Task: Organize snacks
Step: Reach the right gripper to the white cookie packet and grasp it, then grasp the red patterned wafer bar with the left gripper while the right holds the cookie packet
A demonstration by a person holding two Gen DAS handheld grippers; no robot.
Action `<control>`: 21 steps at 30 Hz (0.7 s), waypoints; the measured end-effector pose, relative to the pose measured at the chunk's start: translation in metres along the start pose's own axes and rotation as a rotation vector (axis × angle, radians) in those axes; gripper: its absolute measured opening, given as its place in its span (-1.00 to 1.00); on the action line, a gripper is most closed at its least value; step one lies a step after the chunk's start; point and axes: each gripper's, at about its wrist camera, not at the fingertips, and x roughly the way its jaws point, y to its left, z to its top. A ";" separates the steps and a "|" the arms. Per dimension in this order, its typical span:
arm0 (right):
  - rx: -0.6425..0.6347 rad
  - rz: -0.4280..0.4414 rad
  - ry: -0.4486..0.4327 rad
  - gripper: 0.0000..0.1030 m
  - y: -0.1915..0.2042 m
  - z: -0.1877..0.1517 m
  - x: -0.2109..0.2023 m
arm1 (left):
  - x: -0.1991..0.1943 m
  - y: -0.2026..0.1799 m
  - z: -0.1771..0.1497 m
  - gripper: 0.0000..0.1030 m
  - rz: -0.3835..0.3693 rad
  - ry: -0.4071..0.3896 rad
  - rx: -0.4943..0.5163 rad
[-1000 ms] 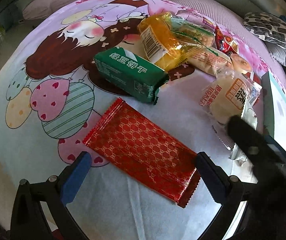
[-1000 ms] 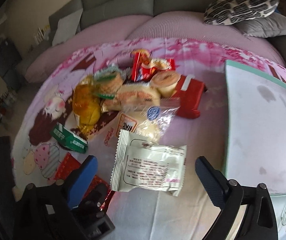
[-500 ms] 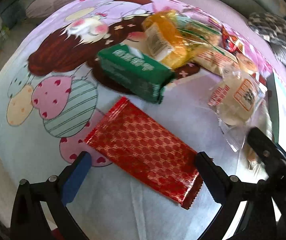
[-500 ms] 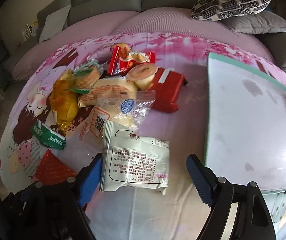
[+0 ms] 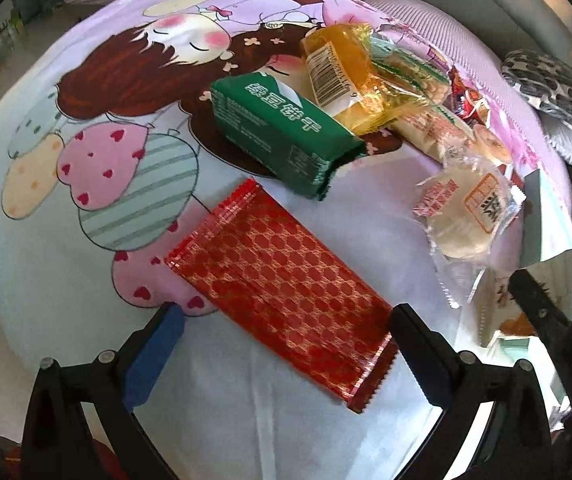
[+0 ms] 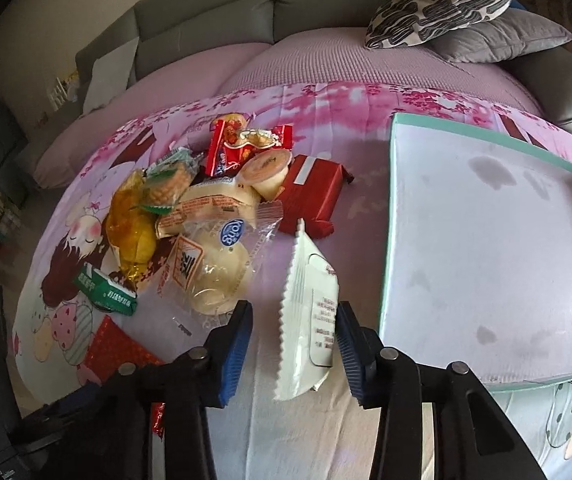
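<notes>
Right gripper (image 6: 294, 350) closing narrow on the white packet (image 6: 306, 316) between its fingers, packet on edge, long axis near-to-far, left of the tray (image 6: 390, 216). Left gripper (image 5: 286, 344) wide over the red packet (image 5: 282, 288).

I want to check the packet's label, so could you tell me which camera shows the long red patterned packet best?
The left wrist view: the red patterned packet lies whole and close, centred ahead of the open left gripper. The right wrist view catches only a corner of it at the lower left.
</notes>
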 end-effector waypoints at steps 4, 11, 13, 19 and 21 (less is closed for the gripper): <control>0.014 0.003 0.006 -0.20 -0.003 -0.001 0.002 | -0.002 0.000 -0.002 0.64 -0.005 -0.013 -0.013; 0.015 0.008 0.000 -0.20 -0.003 -0.001 0.000 | -0.007 0.003 0.005 0.13 -0.073 -0.019 -0.067; 0.019 0.010 -0.001 -0.20 -0.004 -0.001 -0.001 | -0.010 0.012 0.008 -0.13 -0.109 -0.017 -0.095; 0.039 0.015 -0.008 -0.20 -0.009 -0.002 -0.004 | -0.004 0.032 0.014 -0.54 -0.312 0.035 -0.219; 0.047 0.017 -0.007 -0.20 -0.011 -0.001 -0.005 | -0.004 0.036 0.016 -0.54 -0.349 0.032 -0.236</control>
